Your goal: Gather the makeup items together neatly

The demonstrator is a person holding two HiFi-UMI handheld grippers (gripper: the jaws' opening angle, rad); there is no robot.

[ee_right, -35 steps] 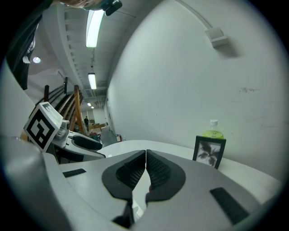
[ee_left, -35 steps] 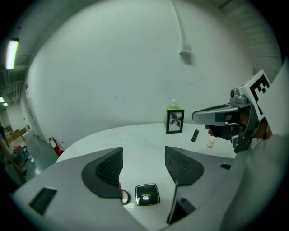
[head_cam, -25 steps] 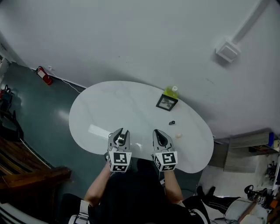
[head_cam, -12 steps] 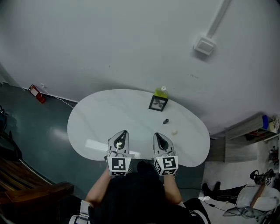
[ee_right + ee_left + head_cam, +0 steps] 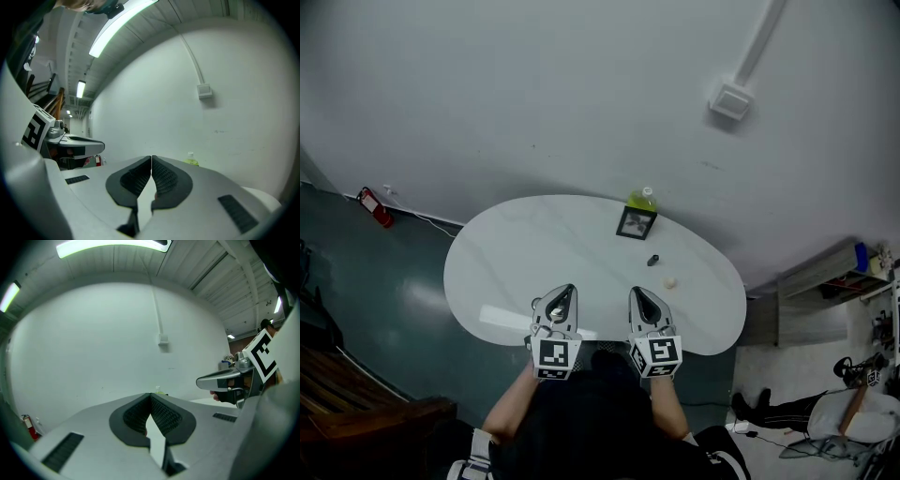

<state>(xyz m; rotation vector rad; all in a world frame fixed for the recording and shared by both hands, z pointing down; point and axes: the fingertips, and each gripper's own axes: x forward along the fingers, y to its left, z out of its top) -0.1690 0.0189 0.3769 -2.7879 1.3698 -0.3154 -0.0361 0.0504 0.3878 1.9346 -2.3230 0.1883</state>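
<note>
The left gripper [image 5: 565, 292] and the right gripper [image 5: 637, 294] both have their jaws pressed together with nothing between them, and hover over the near edge of the white table [image 5: 506, 253]. Take the black square case [image 5: 636, 223] as the landmark. A green bottle [image 5: 644, 199] stands just behind it, a small dark item [image 5: 653, 261] lies near it on the person's side, and a pale round item [image 5: 670, 281] lies nearer again. All 4 sit ahead and to the right of the grippers, so the right gripper looks nearer; the small items' long axes are too small to tell
</note>
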